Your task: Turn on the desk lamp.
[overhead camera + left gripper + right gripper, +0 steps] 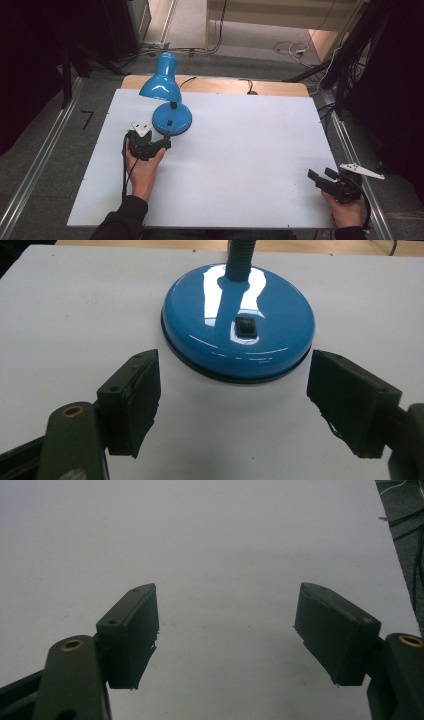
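Overhead, the blue lamp (167, 102) stands at the table's (240, 150) far left, with the left gripper (162, 145) just before its base and the right gripper (320, 177) well apart at the near right edge. Along the left gripper (234, 390), jaws spread wide, the lamp base (200, 335) with its switch (246, 327) sits just ahead, untouched. Along the right gripper (226, 635), jaws gape over bare white tabletop (210, 540).

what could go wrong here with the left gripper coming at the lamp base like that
1. The left gripper has its jaws open, short of the glossy domed lamp base; a grip on that curved rim might slip.
2. The shade leans out to one side, so a push on the base could tip the lamp.
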`<state>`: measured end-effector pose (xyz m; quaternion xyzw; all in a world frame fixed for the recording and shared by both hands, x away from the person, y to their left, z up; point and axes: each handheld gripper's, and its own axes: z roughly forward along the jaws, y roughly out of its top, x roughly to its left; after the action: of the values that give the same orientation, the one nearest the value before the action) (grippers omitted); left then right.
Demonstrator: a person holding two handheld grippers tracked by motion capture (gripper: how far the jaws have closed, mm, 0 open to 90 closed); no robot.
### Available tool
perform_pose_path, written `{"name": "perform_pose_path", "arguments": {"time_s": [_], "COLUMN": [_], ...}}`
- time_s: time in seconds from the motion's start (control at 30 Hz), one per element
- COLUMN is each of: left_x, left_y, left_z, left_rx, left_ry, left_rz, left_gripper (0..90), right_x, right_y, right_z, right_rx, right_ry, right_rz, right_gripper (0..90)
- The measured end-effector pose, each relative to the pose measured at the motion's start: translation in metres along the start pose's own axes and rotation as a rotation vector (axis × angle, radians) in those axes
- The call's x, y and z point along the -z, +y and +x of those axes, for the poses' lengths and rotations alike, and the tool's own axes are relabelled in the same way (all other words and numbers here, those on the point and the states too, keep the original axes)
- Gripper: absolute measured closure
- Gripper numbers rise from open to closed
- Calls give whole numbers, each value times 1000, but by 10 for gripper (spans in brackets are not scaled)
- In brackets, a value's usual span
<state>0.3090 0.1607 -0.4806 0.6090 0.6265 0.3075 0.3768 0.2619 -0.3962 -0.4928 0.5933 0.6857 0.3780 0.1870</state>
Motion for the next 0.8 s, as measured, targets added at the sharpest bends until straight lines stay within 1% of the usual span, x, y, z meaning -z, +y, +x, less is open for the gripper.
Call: {"name": "perform_pose_path", "arguments": {"time_s": [0.13,0.27,0.4,0.5,0.8], "left_x": [-3,-6,-8,-9,-15], "left_y": [2,2,3,5,9], "left_z": [-2,-4,-5,-8,-13], "left_rx": [0,-6,-5,-14,-15], "left_ry": [1,-1,-1,4,-8], "left_rz": [-3,5,2,-6,-9], "left_gripper": [232,237,237,237,237], "right_x": [0,0,0,0,0], "right_y": [0,0,0,0,0], "right_z": [0,0,0,0,0], "right_rx": [0,-1,-1,-1,1], "right_ry": [1,2,2,1,2], "right_rz": [0,2,2,2,0], "right_gripper": [240,241,241,241,240]}}
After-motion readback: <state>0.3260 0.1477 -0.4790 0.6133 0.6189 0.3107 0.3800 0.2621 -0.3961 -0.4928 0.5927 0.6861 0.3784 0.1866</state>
